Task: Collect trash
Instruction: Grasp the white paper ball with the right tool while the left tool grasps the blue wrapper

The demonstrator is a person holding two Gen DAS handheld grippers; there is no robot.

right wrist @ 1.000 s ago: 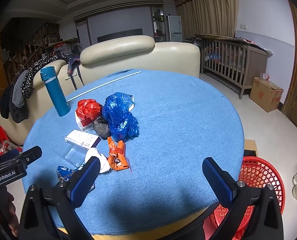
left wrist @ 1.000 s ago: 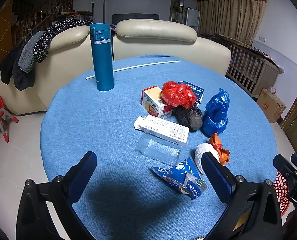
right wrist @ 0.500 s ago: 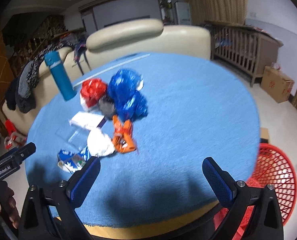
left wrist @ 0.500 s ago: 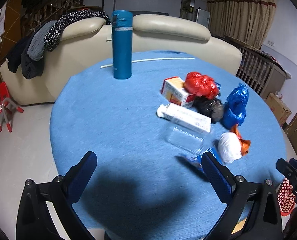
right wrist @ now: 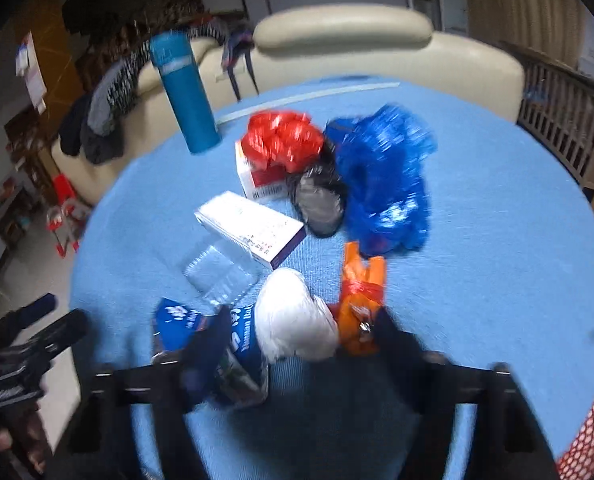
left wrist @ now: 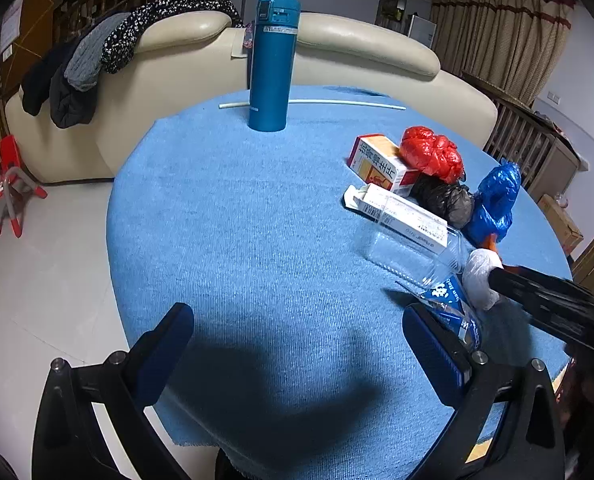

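Trash lies in a heap on the blue round table [left wrist: 237,220]: a red bag [right wrist: 283,140], a blue bag [right wrist: 385,176], a black bag [right wrist: 321,200], a white carton [right wrist: 249,224], a clear tray [right wrist: 217,272], a blue wrapper [right wrist: 177,316], an orange bag [right wrist: 359,296] and a white wad [right wrist: 297,320]. My right gripper [right wrist: 301,340] is blurred and its jaws are closing, with the white wad and the orange bag between them; no pad clearly presses on either. My left gripper [left wrist: 297,320] hangs open over bare cloth, left of the heap.
A teal flask [left wrist: 273,64] stands at the table's far side, with a thin white rod [left wrist: 337,102] behind it. A cream sofa [left wrist: 357,52] with clothes draped on it lies beyond. A red mesh basket [right wrist: 589,432] sits on the floor at the right.
My right gripper swung left and down over the white wad and orange bag, and its jaws narrowed. My left gripper drifted left and lower, so the heap now lies off to its right.
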